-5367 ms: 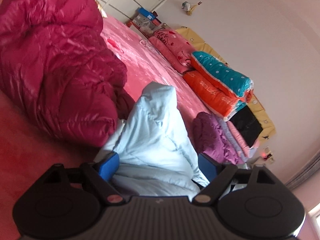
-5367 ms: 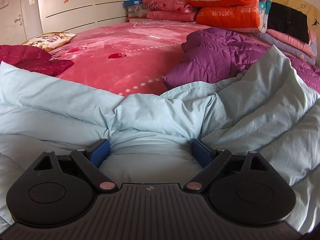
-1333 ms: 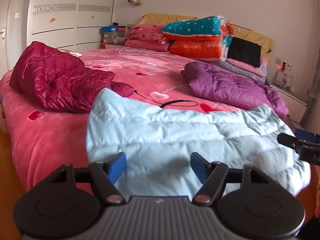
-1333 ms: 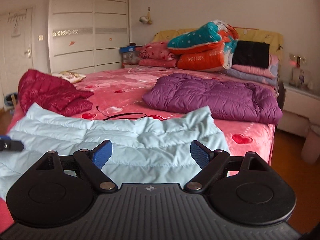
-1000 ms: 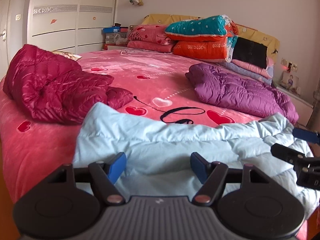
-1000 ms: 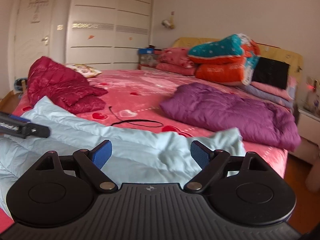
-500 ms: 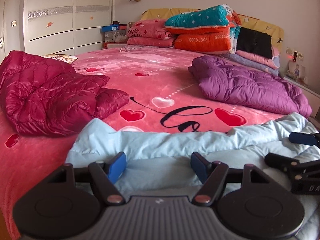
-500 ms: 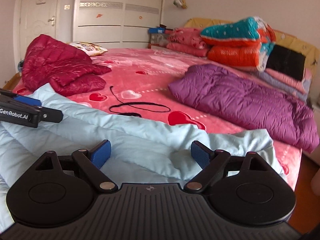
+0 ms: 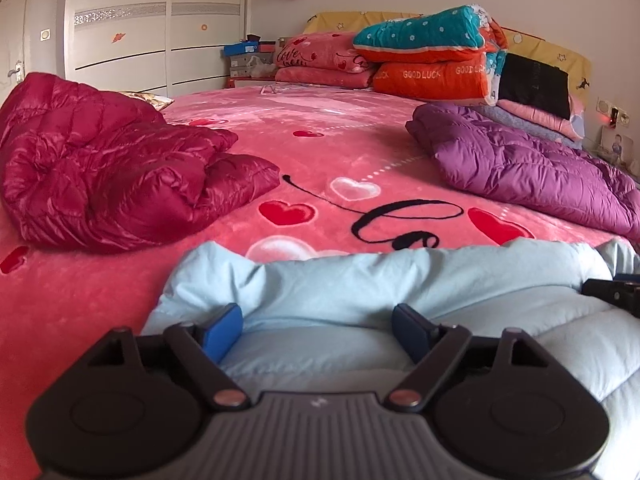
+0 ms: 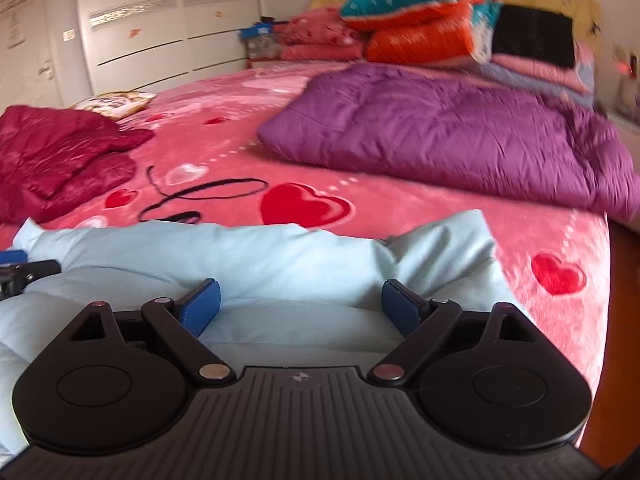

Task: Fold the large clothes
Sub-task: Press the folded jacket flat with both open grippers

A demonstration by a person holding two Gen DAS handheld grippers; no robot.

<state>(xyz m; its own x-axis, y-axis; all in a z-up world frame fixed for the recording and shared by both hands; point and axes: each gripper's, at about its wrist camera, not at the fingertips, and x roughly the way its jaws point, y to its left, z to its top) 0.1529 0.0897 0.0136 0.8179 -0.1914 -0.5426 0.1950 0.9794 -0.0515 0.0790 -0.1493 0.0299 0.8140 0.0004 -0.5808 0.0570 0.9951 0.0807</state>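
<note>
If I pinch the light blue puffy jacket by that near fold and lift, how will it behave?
The light blue jacket is probably floppy: it slumps in soft rolls over the bed edge, so it should sag and unfold where unsupported. Its puffy quilted bulk suggests it is light for its size. The smooth shell may slip, and the left gripper, jaws opening, has fabric between its pads unpressed.

I count three puffy jackets on my bed: one pale blue [image 9: 400,280] under my grippers, one dark red [image 9: 100,176] to the left, one purple [image 9: 528,168] to the right. Two grippers: my left [image 9: 318,326], my right [image 10: 301,304]
</note>
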